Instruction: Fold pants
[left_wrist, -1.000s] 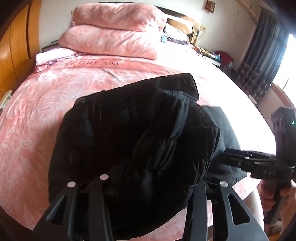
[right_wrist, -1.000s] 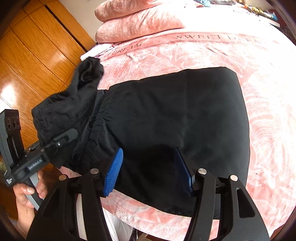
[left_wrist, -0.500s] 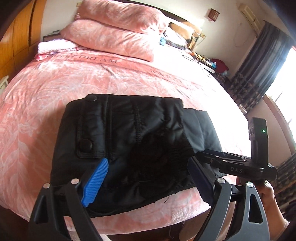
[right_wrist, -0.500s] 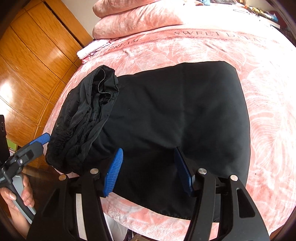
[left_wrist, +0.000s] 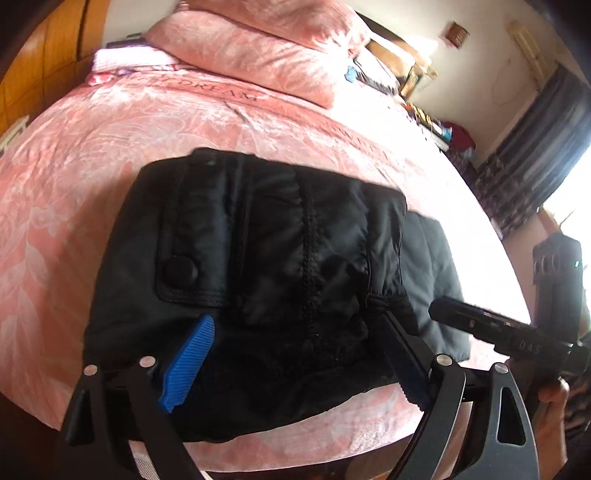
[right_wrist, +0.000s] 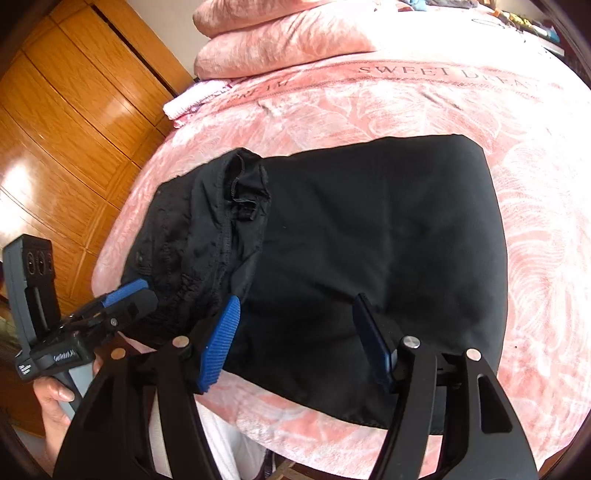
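Black pants (left_wrist: 280, 258) lie folded on the pink bed, the waist end with its button flap laid over the rest. In the right wrist view the pants (right_wrist: 369, 229) show that waist end rumpled at the left. My left gripper (left_wrist: 295, 321) hovers open at the near edge of the waist end, its blue pads apart and pressing nothing. My right gripper (right_wrist: 297, 299) is over the near edge of the smooth part. Its jaws are opening, with fabric below them and nothing pinched. Each gripper also appears in the other view: the right gripper (left_wrist: 480, 325), the left gripper (right_wrist: 122, 291).
The pink bedspread (left_wrist: 92, 147) reaches past the pants on all far sides. Pink pillows (left_wrist: 258, 48) are stacked at the head, a white folded cloth (right_wrist: 195, 96) beside them. A wooden wardrobe (right_wrist: 74, 110) stands to the left, dark curtains (left_wrist: 535, 147) to the right.
The left gripper let go of the bunched waist end, which dropped onto the pants and now lies flat. Its jaws spread wide. The right gripper's jaws widened a little.
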